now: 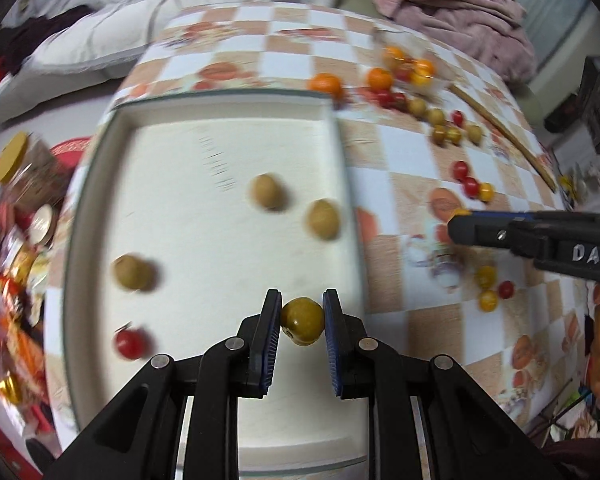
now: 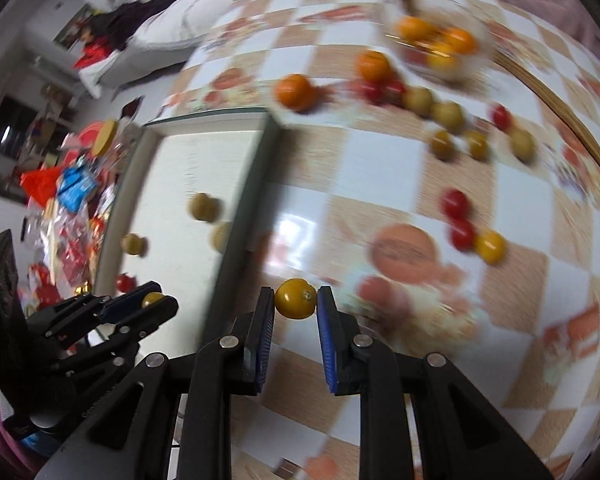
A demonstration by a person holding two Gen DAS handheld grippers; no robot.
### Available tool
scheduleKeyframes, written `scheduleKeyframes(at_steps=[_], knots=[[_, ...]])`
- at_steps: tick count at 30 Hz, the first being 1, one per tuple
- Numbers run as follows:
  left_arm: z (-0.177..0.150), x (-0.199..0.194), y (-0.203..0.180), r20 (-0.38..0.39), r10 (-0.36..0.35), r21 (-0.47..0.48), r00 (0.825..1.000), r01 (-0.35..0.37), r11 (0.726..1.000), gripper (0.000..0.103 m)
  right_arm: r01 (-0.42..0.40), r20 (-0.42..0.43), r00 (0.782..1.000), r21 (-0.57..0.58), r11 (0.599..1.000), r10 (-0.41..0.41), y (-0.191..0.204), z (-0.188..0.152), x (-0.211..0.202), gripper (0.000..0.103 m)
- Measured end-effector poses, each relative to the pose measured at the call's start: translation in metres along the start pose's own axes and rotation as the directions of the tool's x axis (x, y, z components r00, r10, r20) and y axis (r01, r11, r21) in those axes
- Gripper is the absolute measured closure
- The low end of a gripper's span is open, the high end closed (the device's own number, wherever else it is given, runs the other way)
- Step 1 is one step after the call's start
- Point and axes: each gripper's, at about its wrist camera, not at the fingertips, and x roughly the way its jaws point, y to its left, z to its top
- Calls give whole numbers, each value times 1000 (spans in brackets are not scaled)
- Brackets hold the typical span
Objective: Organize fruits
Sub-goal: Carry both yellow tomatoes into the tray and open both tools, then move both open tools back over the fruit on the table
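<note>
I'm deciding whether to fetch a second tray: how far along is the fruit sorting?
Early. Done: the white tray holds three green fruits and one red one. In hand: the left gripper grips a green fruit over the tray; the right gripper grips a yellow fruit. Left: many fruits lie scattered on the checkered tablecloth.

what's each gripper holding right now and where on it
Left gripper pinches an olive-green fruit across its sides. Right gripper pinches a yellow cherry tomato the same way, fingers on opposite sides.
</note>
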Motion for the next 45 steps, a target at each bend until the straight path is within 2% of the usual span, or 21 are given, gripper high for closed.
scheduleKeyframes(at_steps=[4, 9, 20, 21, 23, 24, 25, 26, 28, 30, 36, 38, 41, 45], knots=[[-12, 0, 25, 1, 39, -54, 999, -39, 998, 80, -24, -21, 1000, -70, 997, 23, 32, 10, 15, 79], [-26, 2, 42, -8, 89, -74, 996, -89, 993, 80, -49, -62, 997, -126, 991, 41, 62, 14, 36, 79], [-45, 12, 57, -58, 145, -101, 988, -150, 983, 80, -2, -129, 991, -207, 978, -25, 89, 13, 78, 79], [-46, 13, 57, -66, 147, -103, 987, -154, 983, 79, 2, -135, 990, -212, 977, -31, 90, 12, 81, 79], [-47, 13, 57, -67, 148, -102, 987, -155, 983, 61, 0, -150, 988, -216, 976, -34, 91, 11, 85, 77], [-49, 11, 57, -60, 163, -101, 985, -169, 980, 39, -2, -156, 987, -217, 976, -33, 93, 11, 88, 72], [-50, 9, 57, -41, 182, -100, 982, -185, 978, 31, -5, -156, 987, -221, 975, -30, 96, 11, 89, 65], [-50, 6, 56, -27, 190, -97, 981, -192, 977, 31, -15, -158, 987, -228, 974, -21, 99, 11, 89, 60], [-51, 7, 57, -36, 185, -89, 982, -187, 978, 31, -26, -156, 988, -234, 972, -11, 103, 10, 89, 34], [-50, 9, 58, -55, 192, -86, 980, -197, 977, 31, -31, -132, 991, -234, 972, 0, 106, 11, 82, 24], [-47, 7, 55, -61, 198, -64, 978, -202, 977, 31, -32, -42, 999, -157, 987, 25, 87, 16, 50, 20], [-43, 6, 49, -54, 198, -42, 979, -200, 979, 31, 13, -12, 1000, -130, 991, -14, 76, 15, 39, 20], [-34, 4, 37, -36, 193, -6, 980, -194, 981, 31, 22, 16, 1000, -58, 998, -21, 49, 12, 24, 20], [-18, 2, 18, -10, 170, 42, 985, -170, 985, 31, 70, 32, 997, 28, 997, -71, 15, 0, 10, 20]])
